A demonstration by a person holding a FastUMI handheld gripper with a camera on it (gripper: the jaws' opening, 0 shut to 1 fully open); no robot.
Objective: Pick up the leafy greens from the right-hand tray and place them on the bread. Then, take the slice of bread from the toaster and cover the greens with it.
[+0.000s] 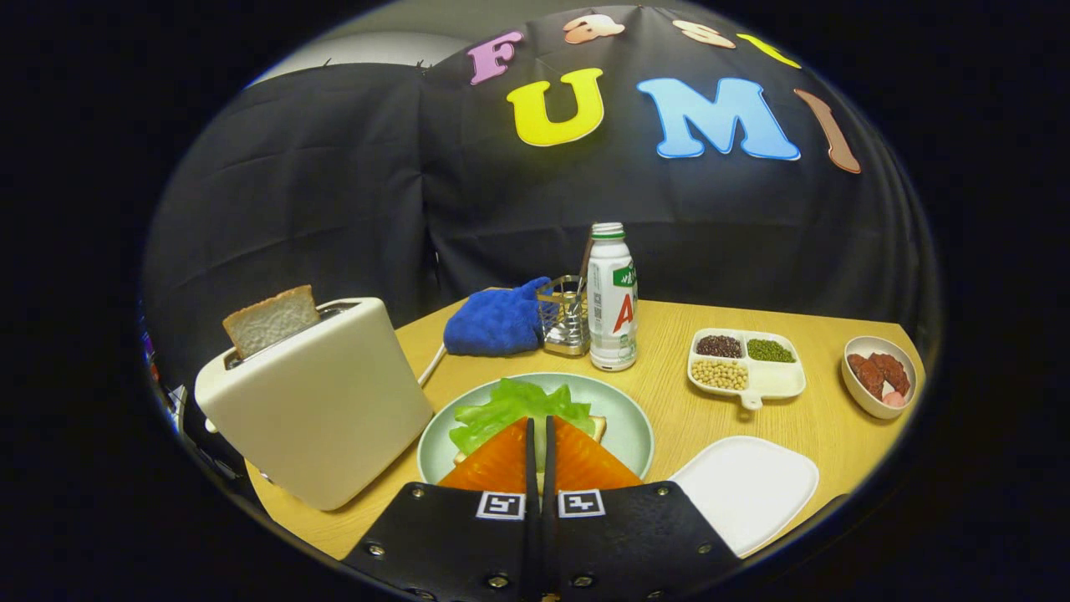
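Claw (539, 422) fingers closed together, empty, above the leafy greens (510, 405).

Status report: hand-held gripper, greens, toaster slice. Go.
Hand-held gripper shut, empty, over the plate. Leafy greens already on the bread. Bread slice upright in the toaster. Nothing between fingers and toaster.

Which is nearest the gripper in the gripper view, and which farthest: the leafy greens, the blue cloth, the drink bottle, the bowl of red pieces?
The gripper has its fingers nearly together, gripping nothing.
1. Leafy greens: on the green plate, at the fingertips.
2. Drink bottle and blue cloth: beyond the plate; too close to call.
3. Bowl of red pieces: far right corner.
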